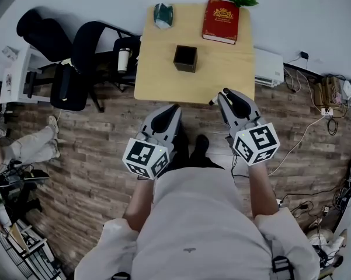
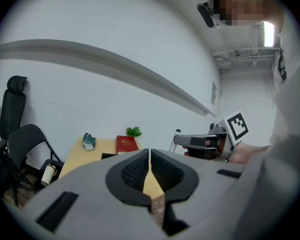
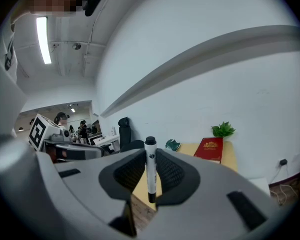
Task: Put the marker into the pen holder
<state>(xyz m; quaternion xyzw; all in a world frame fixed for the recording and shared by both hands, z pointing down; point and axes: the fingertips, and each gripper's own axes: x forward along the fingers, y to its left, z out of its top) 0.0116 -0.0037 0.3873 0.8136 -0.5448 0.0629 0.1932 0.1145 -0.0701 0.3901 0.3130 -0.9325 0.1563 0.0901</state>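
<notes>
Now your right gripper (image 3: 150, 159) clamps the marker (image 3: 150, 178) upright just short of the table (image 1: 157, 83), your left gripper (image 2: 150, 156) is closed on nothing, and the pen holder (image 1: 185, 58) stands mid-table.

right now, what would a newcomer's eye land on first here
A white marker stands clamped upright in the right tool, near the wooden table and its front edge. Beyond it, a black square pen holder stands mid-table, with a red book at the far right corner. The left tool is shut, empty.
</notes>
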